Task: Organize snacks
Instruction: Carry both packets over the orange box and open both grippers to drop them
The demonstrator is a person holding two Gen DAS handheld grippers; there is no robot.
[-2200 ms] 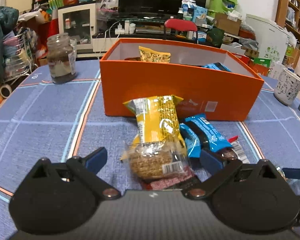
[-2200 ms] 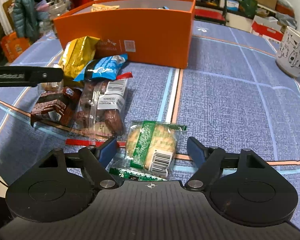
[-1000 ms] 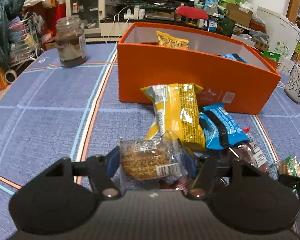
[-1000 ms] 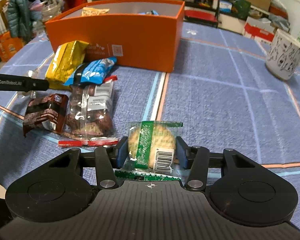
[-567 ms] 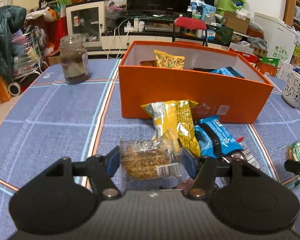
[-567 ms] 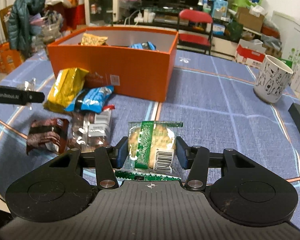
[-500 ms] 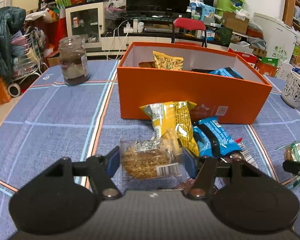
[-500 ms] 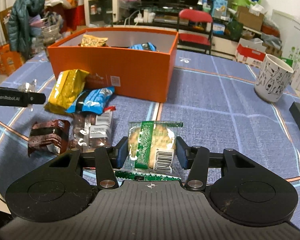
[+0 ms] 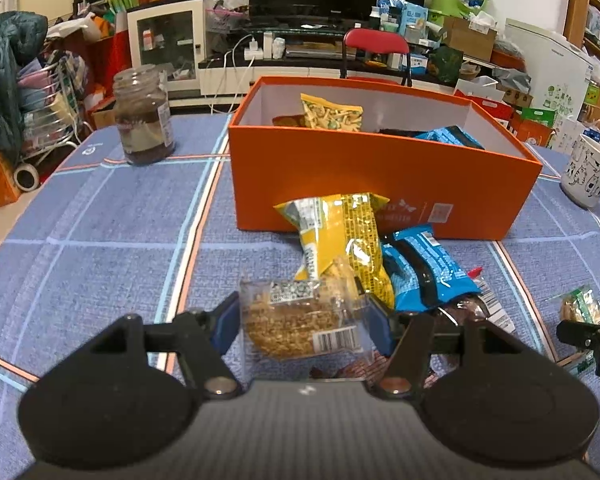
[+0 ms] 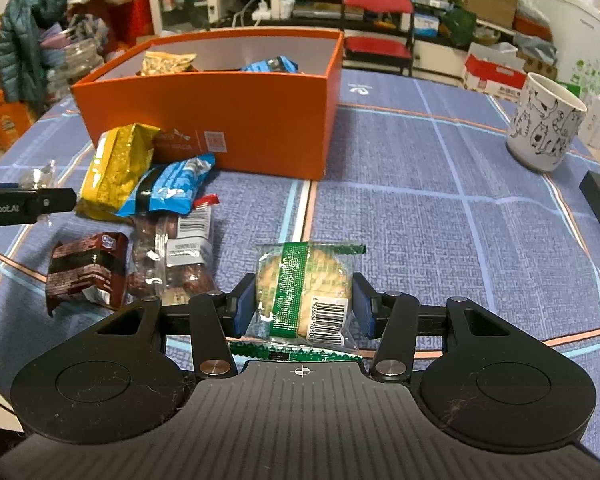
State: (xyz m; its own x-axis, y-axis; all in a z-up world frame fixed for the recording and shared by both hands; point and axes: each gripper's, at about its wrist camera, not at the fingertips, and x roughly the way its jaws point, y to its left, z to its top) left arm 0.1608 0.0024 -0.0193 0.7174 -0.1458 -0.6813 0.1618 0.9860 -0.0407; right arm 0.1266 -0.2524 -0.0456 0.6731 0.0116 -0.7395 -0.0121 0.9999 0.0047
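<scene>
Left wrist: left gripper clamps a clear-wrapped brown grain cake, long axis across the jaws. Open orange cardboard box sits straight ahead past the yellow foil snack bag.

Right wrist: right gripper pinches a green-banded clear-wrapped round cracker. Box lies ahead-left; the left gripper looks nearer.

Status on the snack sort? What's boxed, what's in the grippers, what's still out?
Done: the orange box already holds a yellow-green packet and a blue packet.
In hand: left gripper is shut on a clear-wrapped brown cake; right gripper is shut on a green-striped cracker pack.
Left: yellow bag, blue bag, clear pack of brown sweets and dark brown packet lie on the table.
</scene>
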